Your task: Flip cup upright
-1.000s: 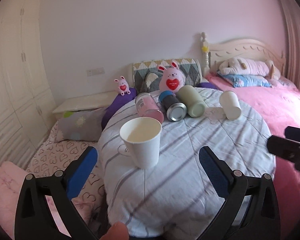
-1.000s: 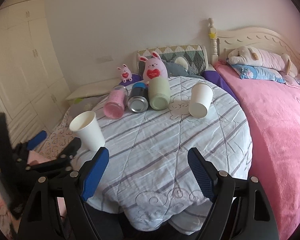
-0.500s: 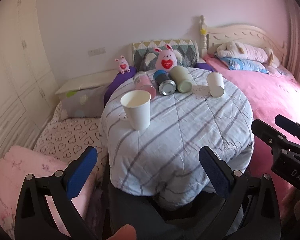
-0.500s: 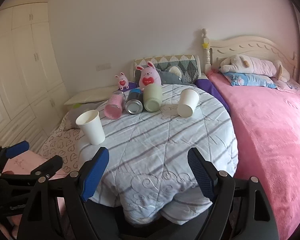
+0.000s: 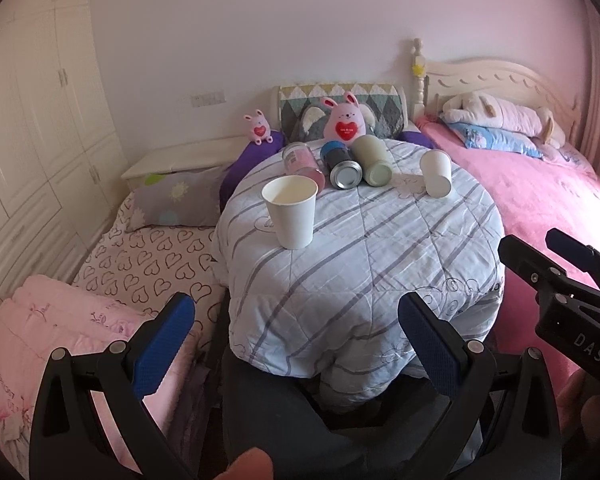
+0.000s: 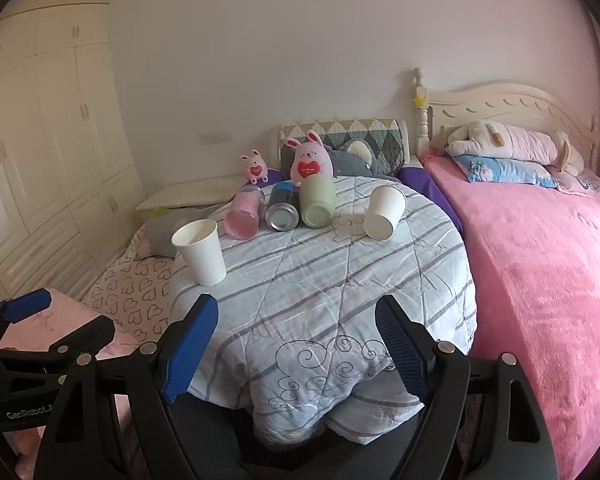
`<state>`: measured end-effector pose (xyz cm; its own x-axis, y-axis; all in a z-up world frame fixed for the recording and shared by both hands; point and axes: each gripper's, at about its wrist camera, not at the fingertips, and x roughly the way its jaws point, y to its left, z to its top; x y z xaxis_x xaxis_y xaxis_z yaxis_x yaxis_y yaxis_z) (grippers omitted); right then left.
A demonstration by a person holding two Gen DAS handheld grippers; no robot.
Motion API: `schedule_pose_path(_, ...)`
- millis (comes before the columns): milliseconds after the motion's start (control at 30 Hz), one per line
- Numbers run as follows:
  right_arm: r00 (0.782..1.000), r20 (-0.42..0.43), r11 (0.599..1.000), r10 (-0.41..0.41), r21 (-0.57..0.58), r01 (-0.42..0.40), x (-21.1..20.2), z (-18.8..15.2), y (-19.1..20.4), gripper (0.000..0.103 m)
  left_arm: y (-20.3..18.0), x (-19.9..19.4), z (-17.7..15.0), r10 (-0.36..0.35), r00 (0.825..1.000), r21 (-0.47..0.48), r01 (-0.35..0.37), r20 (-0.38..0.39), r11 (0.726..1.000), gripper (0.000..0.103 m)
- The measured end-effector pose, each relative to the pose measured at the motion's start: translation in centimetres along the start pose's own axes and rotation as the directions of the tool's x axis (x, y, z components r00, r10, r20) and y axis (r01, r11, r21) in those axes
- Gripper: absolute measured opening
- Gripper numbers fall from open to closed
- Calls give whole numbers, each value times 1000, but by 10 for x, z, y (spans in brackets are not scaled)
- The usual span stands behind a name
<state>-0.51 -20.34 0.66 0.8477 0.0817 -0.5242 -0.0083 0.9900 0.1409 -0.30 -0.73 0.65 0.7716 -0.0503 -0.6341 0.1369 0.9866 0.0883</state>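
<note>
Left claw (image 5: 296, 320): spread wide, holding nothing, short of the bench edge.
Right claw (image 6: 296, 336): spread wide, touching nothing.
Bench (image 6: 340, 280): striped quilt cover.
Upright cup (image 5: 290, 211): standing, left side.
Tipped cup (image 6: 384, 212): lying, far right side.

Bare striped quilt (image 6: 320, 288) lies between upright cup (image 6: 201, 251) and lying cup (image 6: 383, 212); three tumblers (image 6: 282, 208) line the far edge.

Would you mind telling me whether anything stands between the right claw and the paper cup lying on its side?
Nothing visible does. Only bare striped quilt lies between the open right claw and the tipped paper cup; the three tumblers lie to its left.
</note>
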Motion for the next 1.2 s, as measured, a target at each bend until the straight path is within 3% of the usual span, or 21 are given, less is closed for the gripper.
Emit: schedule_pose_path(1200, 1000, 10, 1000, -1, 8, 1, -5, 2, -4, 82, -2, -8, 1, -24, 1000, -18, 25, 11, 1000, 103)
